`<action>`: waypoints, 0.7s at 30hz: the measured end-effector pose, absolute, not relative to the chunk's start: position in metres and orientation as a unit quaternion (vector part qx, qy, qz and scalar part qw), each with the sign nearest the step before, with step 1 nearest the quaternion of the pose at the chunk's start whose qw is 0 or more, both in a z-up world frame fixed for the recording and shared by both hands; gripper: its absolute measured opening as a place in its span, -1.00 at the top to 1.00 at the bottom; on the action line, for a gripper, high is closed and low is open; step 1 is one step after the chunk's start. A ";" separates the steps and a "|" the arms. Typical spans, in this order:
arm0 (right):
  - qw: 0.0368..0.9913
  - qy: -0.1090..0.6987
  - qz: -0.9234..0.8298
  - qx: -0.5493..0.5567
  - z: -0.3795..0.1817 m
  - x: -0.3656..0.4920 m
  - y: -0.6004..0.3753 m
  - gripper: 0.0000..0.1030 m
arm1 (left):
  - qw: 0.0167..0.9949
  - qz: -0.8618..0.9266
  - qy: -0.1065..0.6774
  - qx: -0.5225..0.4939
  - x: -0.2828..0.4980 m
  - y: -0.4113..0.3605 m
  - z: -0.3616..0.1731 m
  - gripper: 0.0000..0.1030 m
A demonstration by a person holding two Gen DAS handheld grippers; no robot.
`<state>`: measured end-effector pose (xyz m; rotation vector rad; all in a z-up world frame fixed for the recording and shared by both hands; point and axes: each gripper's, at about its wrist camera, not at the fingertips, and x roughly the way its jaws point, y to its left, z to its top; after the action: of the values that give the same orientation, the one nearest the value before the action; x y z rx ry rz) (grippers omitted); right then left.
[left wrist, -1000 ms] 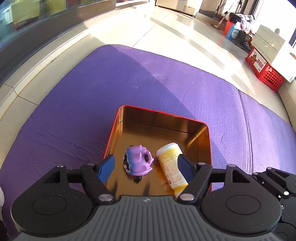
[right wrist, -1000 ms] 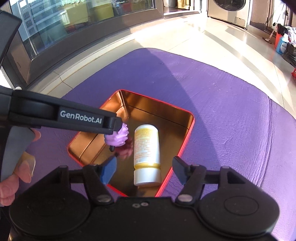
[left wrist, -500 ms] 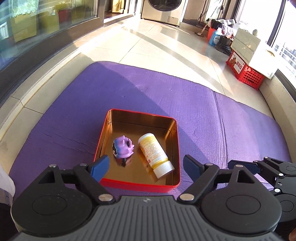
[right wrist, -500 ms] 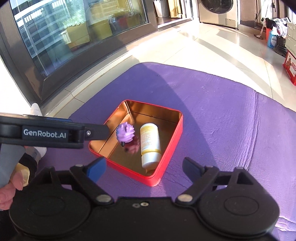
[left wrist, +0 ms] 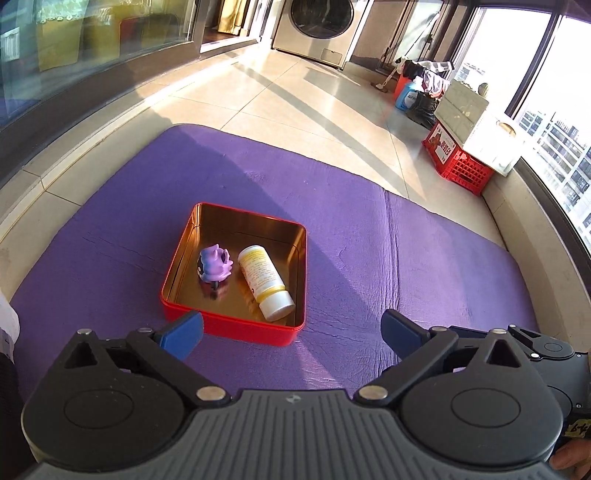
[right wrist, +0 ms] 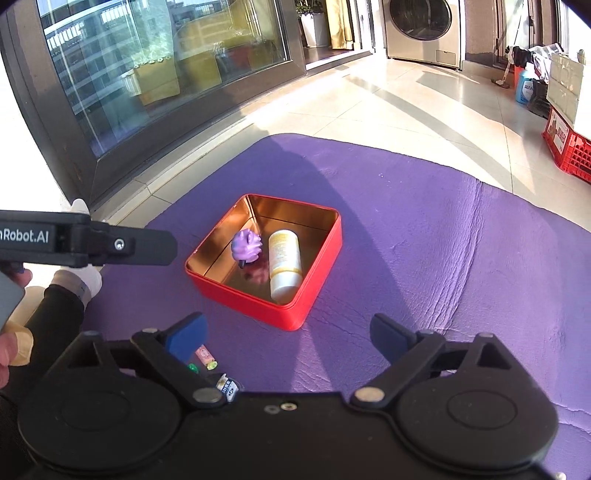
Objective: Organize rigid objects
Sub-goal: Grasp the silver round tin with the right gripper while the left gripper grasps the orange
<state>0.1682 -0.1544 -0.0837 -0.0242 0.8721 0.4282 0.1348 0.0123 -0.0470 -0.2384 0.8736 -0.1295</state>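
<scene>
A red tin tray (left wrist: 236, 326) with a golden inside sits on the purple mat (left wrist: 406, 266). In it lie a purple toy figure (left wrist: 215, 264) and a white-and-yellow bottle (left wrist: 264, 281) on its side, close together. My left gripper (left wrist: 291, 334) is open and empty, held back from the tray's near wall. My right gripper (right wrist: 290, 338) is open and empty, also back from the tray (right wrist: 306, 295); the toy (right wrist: 246, 246) and bottle (right wrist: 283, 263) show there too. The left gripper's side (right wrist: 110, 244) shows at the left of the right wrist view.
Small wrapped items (right wrist: 207, 358) lie on the mat under the right gripper's left finger. A red crate (left wrist: 458, 162) with a white box stands at the far right. A washing machine (left wrist: 321, 29) and glass doors stand beyond the tiled floor. The person's leg and sock (right wrist: 79, 280) are left.
Both grippers have pulled back and up from the tray, which now looks smaller. Both jaws have opened wider. The toy and bottle stay in the tray.
</scene>
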 end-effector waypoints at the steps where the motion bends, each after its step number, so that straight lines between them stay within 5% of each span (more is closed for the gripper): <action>1: 0.885 0.419 0.202 -0.014 -0.084 0.164 -0.155 -0.87 | 0.897 -0.061 0.422 -0.118 0.129 0.012 -0.048 -1.00; 21: 0.815 0.519 0.219 -0.135 -0.165 0.100 -0.140 -0.84 | 0.843 -0.006 0.527 -0.111 0.085 -0.001 -0.131 -0.99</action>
<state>0.0997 -0.1398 -0.1655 -0.2873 1.1064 0.4673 0.0848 -0.0011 -0.1309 -0.2343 1.1123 -0.0127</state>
